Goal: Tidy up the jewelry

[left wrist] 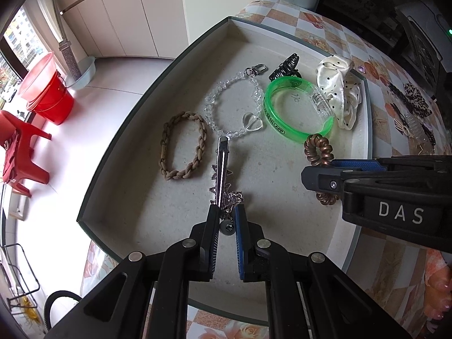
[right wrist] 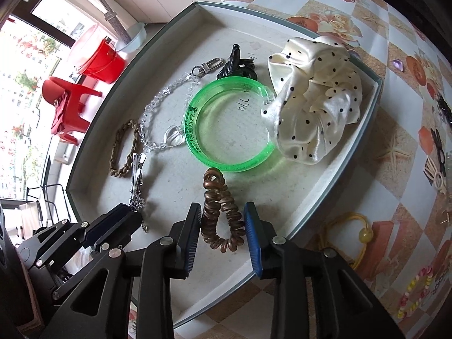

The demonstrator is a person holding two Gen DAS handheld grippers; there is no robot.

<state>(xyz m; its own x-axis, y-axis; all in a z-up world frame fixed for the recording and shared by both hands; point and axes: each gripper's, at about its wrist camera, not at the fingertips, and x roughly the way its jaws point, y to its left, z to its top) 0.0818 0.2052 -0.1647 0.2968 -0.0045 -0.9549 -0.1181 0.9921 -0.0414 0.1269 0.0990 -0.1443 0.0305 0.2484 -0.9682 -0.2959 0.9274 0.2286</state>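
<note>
Copper-brown coil hair tie [right wrist: 221, 212], lying in the tray [right wrist: 353, 152] just below the green bangle [right wrist: 226, 127], sits loose between the part-open right claw [right wrist: 223, 226], while the left claw [left wrist: 227, 220], pinching the silver clip [left wrist: 221, 169], could drag it askew.

You've got a pale grey shallow cardboard tray [left wrist: 180, 197] with a dark green rim in front of you. In it, a translucent neon-green plastic bangle [right wrist: 228, 124] carries dark green lettering. Beside it, the cream satin scrunchie [right wrist: 313, 99] is dotted with small black spots. There's a coppery-brown spiral hair tie [right wrist: 220, 212], a khaki braided cord bracelet [left wrist: 183, 147], a clear crystal bead chain [left wrist: 237, 104] with a silver clasp, a glossy black claw clip [right wrist: 237, 65] and a shiny silver metal hair clip [left wrist: 221, 169]. Your gripper pads [right wrist: 252, 243] are blue on black fingers. The checked tablecloth [right wrist: 395, 65] alternates white and tan squares with orange flowers.
</note>
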